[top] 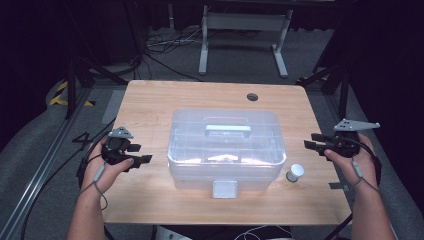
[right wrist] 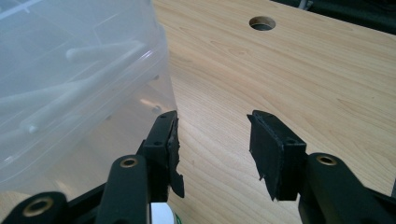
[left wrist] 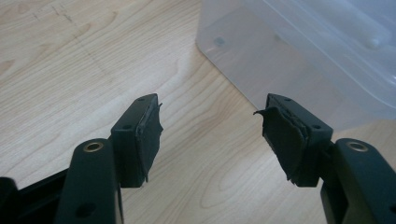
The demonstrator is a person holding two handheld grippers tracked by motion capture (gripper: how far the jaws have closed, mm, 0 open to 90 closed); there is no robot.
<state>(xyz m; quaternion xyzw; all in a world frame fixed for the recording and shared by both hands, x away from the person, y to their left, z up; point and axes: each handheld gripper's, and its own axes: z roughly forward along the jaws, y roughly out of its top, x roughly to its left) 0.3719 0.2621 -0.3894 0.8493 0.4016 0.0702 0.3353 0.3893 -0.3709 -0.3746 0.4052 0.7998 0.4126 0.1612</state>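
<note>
A clear plastic storage box (top: 226, 149) with a pale green handle (top: 227, 129) and a white front latch (top: 224, 189) stands shut in the middle of the wooden table (top: 150, 100). My left gripper (top: 141, 153) hovers left of the box, open and empty. In the left gripper view the left gripper (left wrist: 210, 135) faces bare wood, with the box (left wrist: 299, 51) at the upper right. My right gripper (top: 311, 140) is held right of the box, open with nothing between its fingers. In the right gripper view the right gripper (right wrist: 212, 149) is just beside the box's wall (right wrist: 79, 93).
A small white-capped jar (top: 294, 173) stands on the table by the box's front right corner, below my right gripper. A round cable hole (top: 252, 97) (right wrist: 262, 22) lies near the table's far edge. Cables and a metal frame (top: 245, 30) are on the floor beyond.
</note>
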